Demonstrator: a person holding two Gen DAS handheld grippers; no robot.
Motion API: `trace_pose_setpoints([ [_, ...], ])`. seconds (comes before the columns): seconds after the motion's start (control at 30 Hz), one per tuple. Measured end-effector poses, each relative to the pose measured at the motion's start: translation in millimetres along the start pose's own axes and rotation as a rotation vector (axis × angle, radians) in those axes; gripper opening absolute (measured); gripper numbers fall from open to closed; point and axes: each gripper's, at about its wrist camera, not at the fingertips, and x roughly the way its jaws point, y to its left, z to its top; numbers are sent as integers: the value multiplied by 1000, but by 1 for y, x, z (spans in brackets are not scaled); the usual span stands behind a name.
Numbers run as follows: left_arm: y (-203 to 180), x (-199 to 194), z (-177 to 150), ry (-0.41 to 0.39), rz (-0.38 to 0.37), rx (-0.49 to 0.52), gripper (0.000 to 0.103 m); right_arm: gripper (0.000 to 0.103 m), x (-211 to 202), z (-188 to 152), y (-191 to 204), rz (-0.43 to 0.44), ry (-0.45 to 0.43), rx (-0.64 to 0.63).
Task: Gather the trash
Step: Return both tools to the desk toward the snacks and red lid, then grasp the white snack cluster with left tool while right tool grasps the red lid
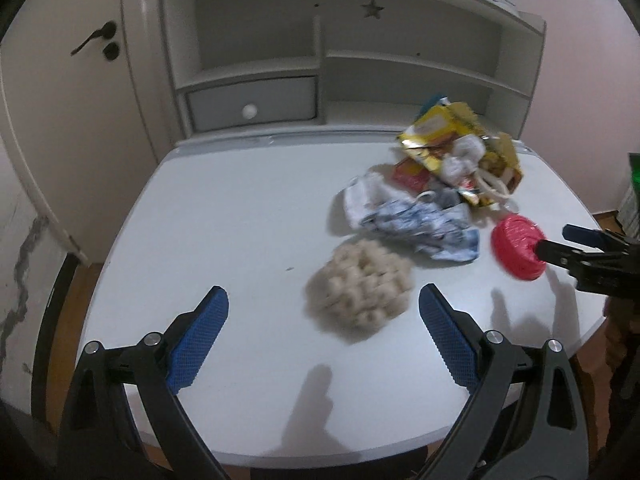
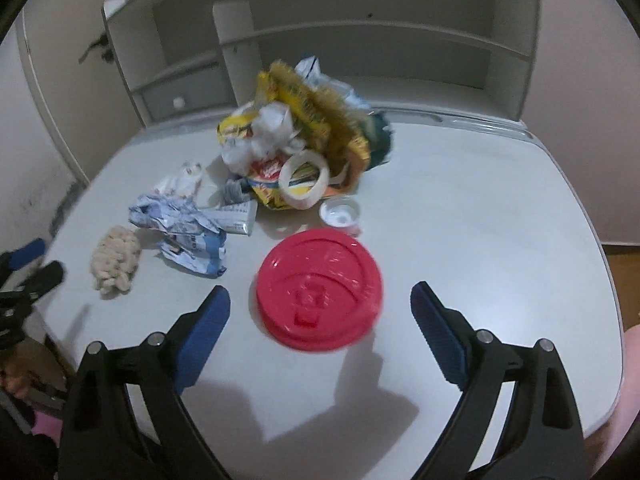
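Note:
Trash lies on a white desk [image 1: 224, 216]. A beige knobbly lump [image 1: 360, 284] [image 2: 116, 264] sits just ahead of my left gripper [image 1: 323, 291], which is open and holds nothing. A red round lid [image 2: 318, 288] [image 1: 518, 246] lies between and ahead of the fingers of my right gripper [image 2: 320, 290], open too; the pads stand clear of it. Behind them are a crumpled blue-white wrapper [image 1: 424, 228] [image 2: 188, 236], a heap of yellow packets [image 1: 452, 136] [image 2: 304, 120], a white tape ring [image 2: 306, 184] and a small white cap [image 2: 340, 212].
A white shelf unit with a small drawer [image 1: 252, 104] stands at the desk's back edge. A door with a dark handle [image 1: 96, 38] is to the left. Wooden floor shows past the desk's rounded front corners. The other gripper shows at each view's side edge.

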Motion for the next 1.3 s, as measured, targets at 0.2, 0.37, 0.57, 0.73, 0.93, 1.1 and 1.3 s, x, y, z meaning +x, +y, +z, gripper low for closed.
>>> trace_pose_setpoints([
  [0.2,17,11,-9,33,-7,-13,93,88,33,1,11,-59,62,-19],
  [0.37,22,25,-11,65,-33,-28,93,87,44,1,13,-85,69,-33],
  [0.57,12,38,-2,77,-63,-16,93,79,37,2,17,-69,55,-23],
  [0.73,0,48,6,89,-78,3,93,79,23,6,18,-68,30,-24],
  [0.93,-21,65,14,126,-100,40,93,79,12,4,16,-54,16,-22],
  [1.1,-32,78,16,141,-93,56,93,79,6,-1,16,-45,19,-19],
  [1.3,-37,79,16,142,-29,84,45,79,-1,-9,5,-48,27,1],
])
